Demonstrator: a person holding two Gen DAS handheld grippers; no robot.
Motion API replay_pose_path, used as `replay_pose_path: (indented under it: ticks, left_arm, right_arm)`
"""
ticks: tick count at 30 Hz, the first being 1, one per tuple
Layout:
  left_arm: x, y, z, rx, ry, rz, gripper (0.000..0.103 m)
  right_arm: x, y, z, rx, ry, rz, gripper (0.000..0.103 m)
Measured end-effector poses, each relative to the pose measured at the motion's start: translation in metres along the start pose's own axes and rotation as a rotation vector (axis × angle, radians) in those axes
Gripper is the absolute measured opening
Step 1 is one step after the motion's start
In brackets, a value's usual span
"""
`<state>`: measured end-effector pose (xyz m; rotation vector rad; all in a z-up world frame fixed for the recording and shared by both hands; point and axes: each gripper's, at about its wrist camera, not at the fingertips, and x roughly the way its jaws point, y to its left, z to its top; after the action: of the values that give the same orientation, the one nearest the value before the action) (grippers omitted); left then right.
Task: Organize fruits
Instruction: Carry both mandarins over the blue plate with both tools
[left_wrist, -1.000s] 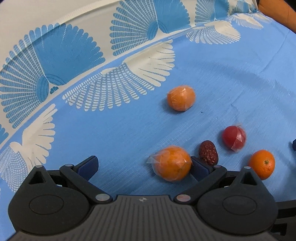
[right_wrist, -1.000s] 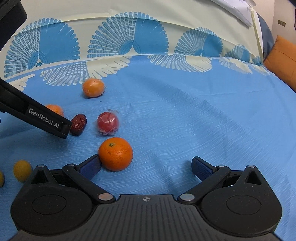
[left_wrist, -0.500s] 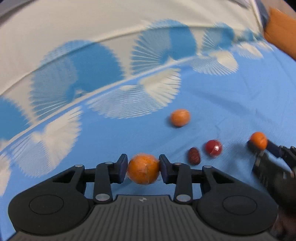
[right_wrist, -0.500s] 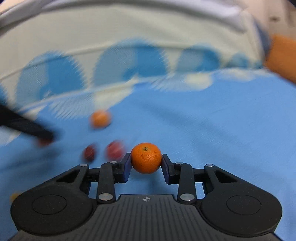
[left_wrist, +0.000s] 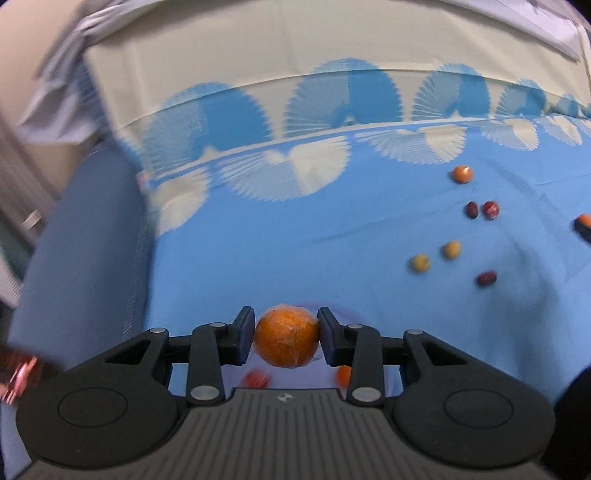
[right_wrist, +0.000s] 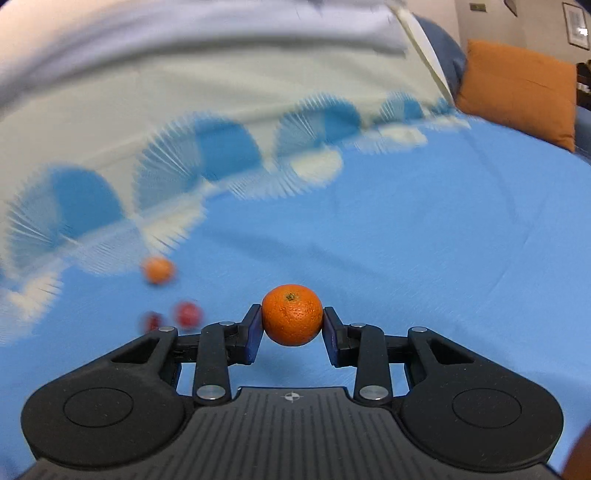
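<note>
Wrapped orange (left_wrist: 286, 339) clamped in left gripper (left_wrist: 286, 341) jaws, bare orange (right_wrist: 292, 314) in right gripper (right_wrist: 292, 325) jaws; no legible writing.

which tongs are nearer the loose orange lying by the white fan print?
Right. The loose orange sits ahead-left of the right tongs and looks larger there; from the left tongs it is small, far ahead-right.

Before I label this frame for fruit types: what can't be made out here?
- Left wrist view: red blur and orange bit under the left claw, hidden by its wrapped orange.
- Left wrist view: orange item cut off at the right edge.
- Right wrist view: two red fruits motion-blurred.
</note>
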<state>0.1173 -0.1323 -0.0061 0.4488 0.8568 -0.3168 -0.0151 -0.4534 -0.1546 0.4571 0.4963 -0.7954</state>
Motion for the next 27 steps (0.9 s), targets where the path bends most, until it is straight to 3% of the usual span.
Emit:
replay_pose_path:
  ticks: [2, 6, 13, 18, 27]
  left_arm:
    - [-0.017, 0.014, -0.023, -0.031, 0.016, 0.014, 0.041]
    - [-0.044, 0.038, -0.067, -0.088, 0.059, -0.007, 0.041]
    - [-0.081, 0.051, -0.133, -0.135, 0.030, -0.030, 0.041]
    - [-0.101, 0.057, -0.160, -0.173, 0.004, -0.040, 0.041]
    - [-0.133, 0.064, -0.183, -0.184, -0.066, -0.032, 0.041]
  right_arm:
    - [-0.052, 0.000, -0.001, -0.048, -0.037, 0.060, 0.036]
    - [-0.138, 0.020, -0.020, -0.187, -0.004, 0.226, 0.036]
    - [-0.253, 0.061, -0.059, -0.348, 0.071, 0.497, 0.036]
    - [-0.298, 0.087, -0.079, -0.474, 0.084, 0.566, 0.036]
    - [-0.342, 0.098, -0.088, -0.560, 0.029, 0.562, 0.036]
